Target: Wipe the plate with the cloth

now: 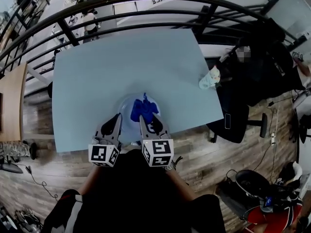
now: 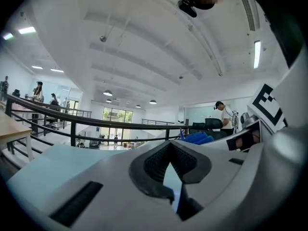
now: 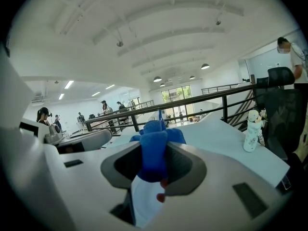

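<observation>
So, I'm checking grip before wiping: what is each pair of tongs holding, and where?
The right tongs pinch the blue cloth by a bunched fold; the left tongs clamp the plate by its near rim.

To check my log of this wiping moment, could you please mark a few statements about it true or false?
1. The right hand-held gripper is shut on the blue cloth. True.
2. The cloth lies on bare table, away from the plate. False: it rests on the plate.
3. The left hand-held gripper is closed on the plate's rim. True.
4. The small white bottle stands on the plate. False: it stands apart, at the table's right edge.
</observation>
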Demonstrator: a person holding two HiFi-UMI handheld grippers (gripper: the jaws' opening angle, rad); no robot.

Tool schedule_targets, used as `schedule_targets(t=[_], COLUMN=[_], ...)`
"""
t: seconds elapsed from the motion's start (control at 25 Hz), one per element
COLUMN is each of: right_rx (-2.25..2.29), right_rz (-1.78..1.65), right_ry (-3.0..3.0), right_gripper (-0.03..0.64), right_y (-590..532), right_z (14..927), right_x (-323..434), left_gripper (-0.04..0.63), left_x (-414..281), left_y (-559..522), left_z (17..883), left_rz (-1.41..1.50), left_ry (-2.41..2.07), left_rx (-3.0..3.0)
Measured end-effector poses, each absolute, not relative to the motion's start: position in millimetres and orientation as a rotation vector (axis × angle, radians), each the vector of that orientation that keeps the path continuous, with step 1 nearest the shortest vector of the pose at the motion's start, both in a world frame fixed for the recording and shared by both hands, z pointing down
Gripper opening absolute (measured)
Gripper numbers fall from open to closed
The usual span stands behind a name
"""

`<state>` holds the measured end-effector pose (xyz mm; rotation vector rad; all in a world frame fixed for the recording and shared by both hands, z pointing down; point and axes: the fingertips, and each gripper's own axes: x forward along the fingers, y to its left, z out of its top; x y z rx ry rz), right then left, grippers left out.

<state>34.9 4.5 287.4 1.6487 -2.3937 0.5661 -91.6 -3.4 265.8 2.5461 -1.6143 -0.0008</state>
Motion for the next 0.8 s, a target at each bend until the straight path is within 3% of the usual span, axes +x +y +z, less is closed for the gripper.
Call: schedule_targets(t=[0.8], right_rx=[1.739], right_rz=[0.409], right_ry=[-2.52], right_gripper=[0.118], right_y=[7.4], right_z=[213.4], right_x=[25.9], left_gripper=[0.002], left_x=[-134.3], left_y=[-0.3], left_z=[206.0], left_rz=[-0.133], left_ry=[-1.801], left_rx=[2.537])
